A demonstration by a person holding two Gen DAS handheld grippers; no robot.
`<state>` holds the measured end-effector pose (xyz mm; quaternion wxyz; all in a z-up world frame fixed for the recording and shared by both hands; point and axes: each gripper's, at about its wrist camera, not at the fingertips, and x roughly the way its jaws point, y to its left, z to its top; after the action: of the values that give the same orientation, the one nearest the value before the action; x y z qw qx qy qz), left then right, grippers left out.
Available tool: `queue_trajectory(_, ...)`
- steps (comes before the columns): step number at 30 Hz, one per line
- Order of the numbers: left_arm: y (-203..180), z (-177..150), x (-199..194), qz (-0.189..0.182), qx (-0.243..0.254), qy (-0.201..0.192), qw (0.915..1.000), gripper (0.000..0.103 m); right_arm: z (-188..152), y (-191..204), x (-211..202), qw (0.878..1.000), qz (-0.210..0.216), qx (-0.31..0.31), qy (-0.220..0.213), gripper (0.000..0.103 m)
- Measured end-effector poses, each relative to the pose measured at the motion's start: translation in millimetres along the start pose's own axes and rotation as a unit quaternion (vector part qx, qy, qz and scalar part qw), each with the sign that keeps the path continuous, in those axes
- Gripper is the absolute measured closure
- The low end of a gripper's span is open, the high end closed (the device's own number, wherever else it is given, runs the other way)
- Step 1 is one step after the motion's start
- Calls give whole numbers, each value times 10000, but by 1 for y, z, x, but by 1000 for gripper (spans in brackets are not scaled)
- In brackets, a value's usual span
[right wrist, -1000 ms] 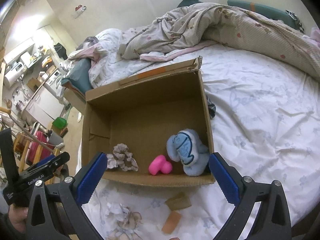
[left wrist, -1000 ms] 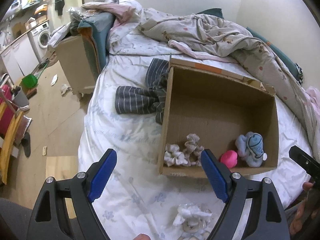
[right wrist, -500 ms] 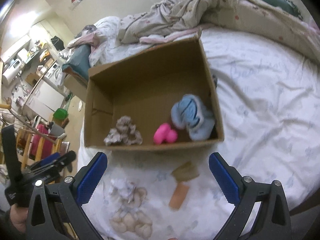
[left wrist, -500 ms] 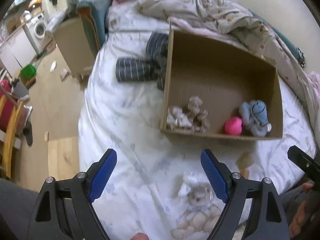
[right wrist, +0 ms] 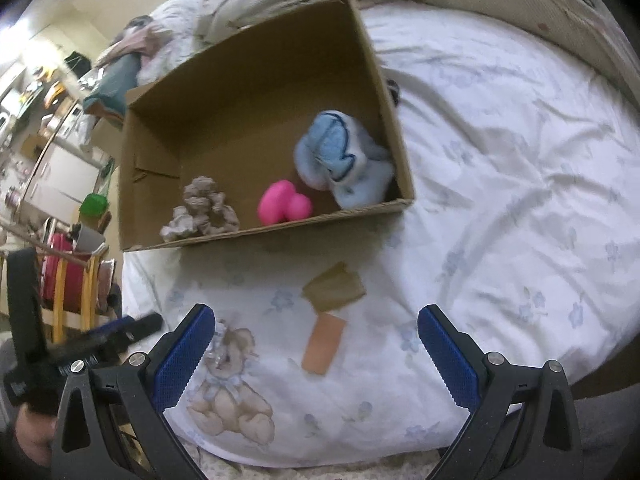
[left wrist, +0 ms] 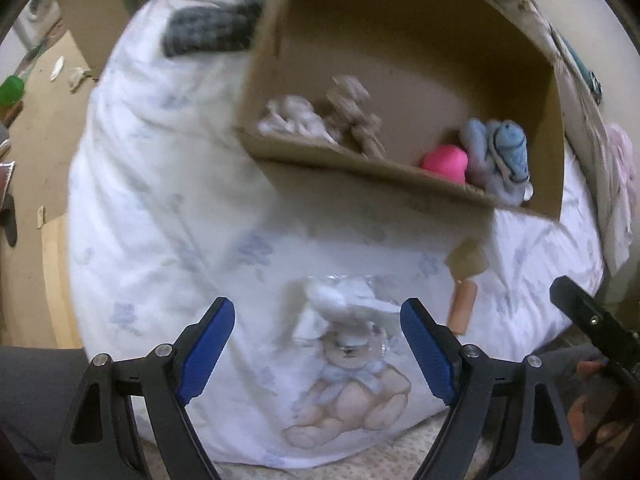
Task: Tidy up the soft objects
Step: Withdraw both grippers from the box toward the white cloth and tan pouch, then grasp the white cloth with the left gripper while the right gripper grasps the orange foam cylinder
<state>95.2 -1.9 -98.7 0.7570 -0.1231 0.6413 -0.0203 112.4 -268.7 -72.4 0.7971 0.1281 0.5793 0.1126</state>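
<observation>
Left wrist view: left hand-held gripper [left wrist: 316,344] wide open, empty, w/ teddy bear [left wrist: 352,380] framed lower centre; should be gripped mid-body.

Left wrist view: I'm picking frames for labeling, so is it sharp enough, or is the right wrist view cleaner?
Left wrist view: motion-smeared, cardboard box and teddy bear soft. Right wrist view: crisper, pink toy clearly edged, fisheye bending toward the edges.
</observation>
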Motion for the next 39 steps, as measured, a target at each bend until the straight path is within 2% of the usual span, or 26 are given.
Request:
queue_trajectory(1,-3,0,8,40,15,100,9999,21,0,-1,1,10000,2,18,24,0)
queue_trajectory(2,-3,0,14,67,-4,184,9998,29,0,-1,2,10000,1,27,41,0)
queue_trajectory(3,-3,1,20,70,-49,272,9996,43,0,-2,2,10000,-3,23,55,0)
queue_trajectory(5,-1,2,30,-61,-142,464,9988,58,0,-1,2,10000,-6,11,75,0)
queue_trajectory(7,-2,3,35,-207,-158,557,9981,67,0,-1,4,9999,-9,8,99,0)
queue_trajectory(8,-4,4,35,-277,-138,549,9980,78,0,-1,4,9999,-1,13,114,0)
queue_trajectory(11,-3,4,27,-254,-108,351,9990,83,1,0,6,9999,19,14,149,0)
queue_trajectory(14,1,7,7,-490,-209,154,9985,83,1,1,9,9998,51,21,196,0)
queue_trajectory(18,7,5,-24,-381,-178,-272,9987,83,2,-6,15,9987,260,231,380,0)
queue_trajectory(22,16,8,-37,-276,-234,-448,9983,83,0,-12,29,9949,467,460,760,0)
queue_trajectory(23,18,9,-37,-256,-257,-450,9983,83,-2,-11,34,9940,490,458,864,5)
queue_trajectory(25,20,9,-34,-200,-269,-418,9986,83,-4,-8,46,9917,490,406,1114,30)
queue_trajectory(27,25,8,-33,-175,-294,-385,9987,83,-7,-3,58,9898,420,316,1322,42)
queue_trajectory(31,30,7,-30,-128,-337,-359,9987,83,-11,9,77,9874,163,35,1572,58)
queue_trajectory(34,28,9,-27,-89,-310,-350,9989,83,-15,17,91,9847,-102,-213,1728,61)
queue_trajectory(35,28,9,-27,-92,-307,-352,9989,83,-18,22,93,9839,-215,-301,1747,64)
queue_trajectory(37,27,9,-27,-75,-297,-367,9989,83,-19,24,96,9832,-402,-432,1729,78)
queue_trajectory(39,25,10,-27,-56,-280,-377,9989,83,-19,24,95,9836,-422,-450,1695,83)
